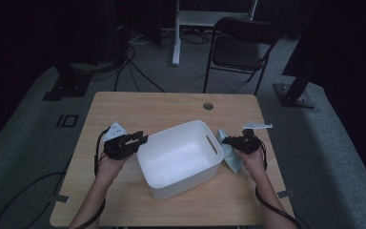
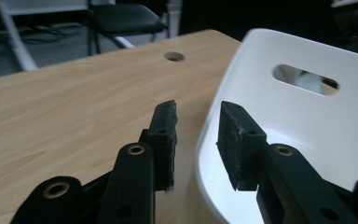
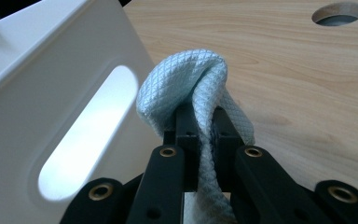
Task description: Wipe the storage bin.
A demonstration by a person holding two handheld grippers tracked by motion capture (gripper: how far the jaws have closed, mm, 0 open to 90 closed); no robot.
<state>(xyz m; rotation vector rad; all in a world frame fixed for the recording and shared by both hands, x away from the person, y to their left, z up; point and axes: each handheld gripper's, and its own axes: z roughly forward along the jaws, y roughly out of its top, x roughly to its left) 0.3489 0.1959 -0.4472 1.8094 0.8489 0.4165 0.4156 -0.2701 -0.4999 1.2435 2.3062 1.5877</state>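
The right gripper's (image 3: 204,135) fingers pinch a fold of pale diamond-weave cloth (image 3: 191,79) at frame centre, beside the white tub's (image 3: 37,93) handle slot. Soft, limp, light, it likely holds best bunched. The left gripper's (image 2: 196,140) fingers are spread astride the tub's rim, lower right, above the bench (image 2: 65,107).

The high view is dim, its upper corners almost black. Both gripper views are brighter, their nearest jaw parts softly blurred.
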